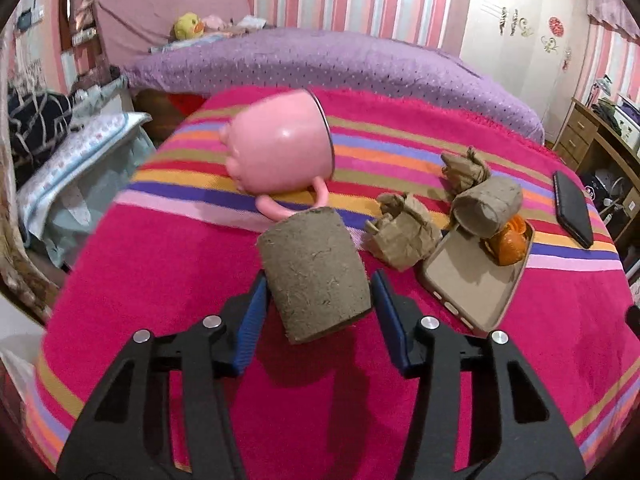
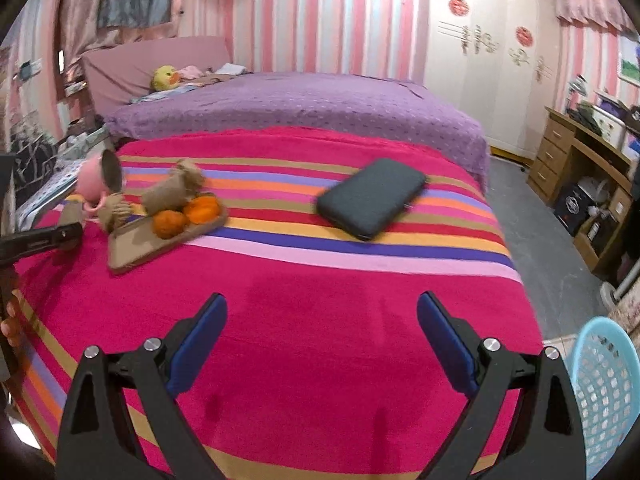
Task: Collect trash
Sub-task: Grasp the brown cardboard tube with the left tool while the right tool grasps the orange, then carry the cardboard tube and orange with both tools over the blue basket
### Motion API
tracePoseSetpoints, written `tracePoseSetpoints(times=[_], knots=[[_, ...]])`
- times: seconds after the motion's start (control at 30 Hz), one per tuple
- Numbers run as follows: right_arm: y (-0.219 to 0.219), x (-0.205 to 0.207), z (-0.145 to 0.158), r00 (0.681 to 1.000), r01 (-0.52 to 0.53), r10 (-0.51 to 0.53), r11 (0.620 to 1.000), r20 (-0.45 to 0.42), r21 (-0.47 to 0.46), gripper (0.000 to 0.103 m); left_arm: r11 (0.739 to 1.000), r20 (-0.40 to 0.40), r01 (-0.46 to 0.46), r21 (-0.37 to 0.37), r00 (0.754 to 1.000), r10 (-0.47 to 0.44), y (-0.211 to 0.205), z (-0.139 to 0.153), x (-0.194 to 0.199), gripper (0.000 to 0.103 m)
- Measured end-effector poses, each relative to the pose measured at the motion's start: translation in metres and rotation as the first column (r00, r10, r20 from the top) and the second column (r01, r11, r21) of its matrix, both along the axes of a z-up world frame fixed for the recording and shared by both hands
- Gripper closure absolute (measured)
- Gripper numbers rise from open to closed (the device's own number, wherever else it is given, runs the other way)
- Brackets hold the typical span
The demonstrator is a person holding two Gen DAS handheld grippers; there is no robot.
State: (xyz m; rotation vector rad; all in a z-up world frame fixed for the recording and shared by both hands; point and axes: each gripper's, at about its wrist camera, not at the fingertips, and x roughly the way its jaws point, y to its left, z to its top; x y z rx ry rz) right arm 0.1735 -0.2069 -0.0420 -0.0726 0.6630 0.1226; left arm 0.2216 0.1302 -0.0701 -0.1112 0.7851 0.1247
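My left gripper (image 1: 318, 296) is shut on a brown cardboard tube (image 1: 314, 274), held just above the striped pink bedspread (image 1: 160, 264). Behind it a pink mug (image 1: 278, 148) lies on its side. To the right lie two crumpled brown paper wads (image 1: 402, 232) (image 1: 466, 168), a second cardboard tube (image 1: 488, 206) and orange peels (image 1: 508, 242) on a tan phone case (image 1: 468, 280). My right gripper (image 2: 322, 324) is open and empty over the near part of the bed. The same pile (image 2: 168, 208) shows at the left in the right wrist view.
A black phone (image 2: 370, 202) lies on the bedspread right of the pile. A light blue mesh basket (image 2: 604, 392) stands on the floor beside the bed's right corner. A purple blanket (image 2: 300, 104) covers the far bed. A wooden desk (image 2: 580, 168) stands at the right.
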Motion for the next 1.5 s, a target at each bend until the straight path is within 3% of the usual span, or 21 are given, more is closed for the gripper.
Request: tracePoseSetpoints(times=[0.2, 0.37, 0.47, 0.57, 0.73, 0.77, 0.83, 0.9, 1.03, 1.5], knots=[[0.057, 0.022, -0.004, 0.997, -0.076, 0.077, 0.996, 0.011, -0.056, 0.009, 0.997, 0.056, -0.028, 0.072, 0.998, 0.024, 0.016, 0.016, -0.02, 0.052], [0.101, 0.053, -0.008, 0.984, -0.176, 0.175, 0.984, -0.034, -0.026, 0.011, 0.992, 0.052, -0.074, 0.099, 0.996, 0.069, 0.03, 0.013, -0.018, 0.052], [0.128, 0.071, -0.014, 0.972, -0.23, 0.226, 0.971, -0.065, -0.063, 0.026, 0.991, 0.046, -0.108, 0.08, 0.993, 0.105, 0.043, 0.011, -0.015, 0.052], [0.142, 0.087, -0.022, 0.964, -0.255, 0.249, 0.965, -0.092, -0.064, 0.033, 0.99, 0.049, -0.125, 0.062, 0.991, 0.122, 0.049, 0.014, -0.013, 0.052], [0.156, 0.104, -0.03, 0.951, -0.284, 0.275, 0.957, -0.139, -0.053, 0.058, 0.99, 0.048, -0.137, 0.045, 0.99, 0.134, 0.051, 0.016, -0.008, 0.052], [0.159, 0.105, -0.031, 0.948, -0.293, 0.283, 0.954, -0.146, -0.057, 0.067, 0.989, 0.048, -0.139, 0.046, 0.99, 0.136, 0.05, 0.016, -0.007, 0.052], [0.162, 0.105, -0.032, 0.943, -0.31, 0.299, 0.949, -0.149, -0.059, 0.07, 0.99, 0.048, -0.136, 0.048, 0.99, 0.134, 0.045, 0.017, -0.005, 0.052], [0.16, 0.102, -0.029, 0.944, -0.311, 0.301, 0.949, -0.135, -0.058, 0.075, 0.99, 0.05, -0.128, 0.063, 0.991, 0.125, 0.038, 0.017, -0.004, 0.052], [0.14, 0.088, -0.016, 0.951, -0.298, 0.292, 0.954, -0.101, -0.041, 0.076, 0.992, 0.059, -0.103, 0.074, 0.993, 0.099, 0.021, 0.022, -0.003, 0.052], [0.007, 0.002, 0.049, 0.991, -0.128, 0.13, 0.991, 0.043, -0.049, 0.077, 0.997, 0.143, 0.063, 0.044, 0.987, -0.069, -0.085, 0.061, -0.026, 0.052]])
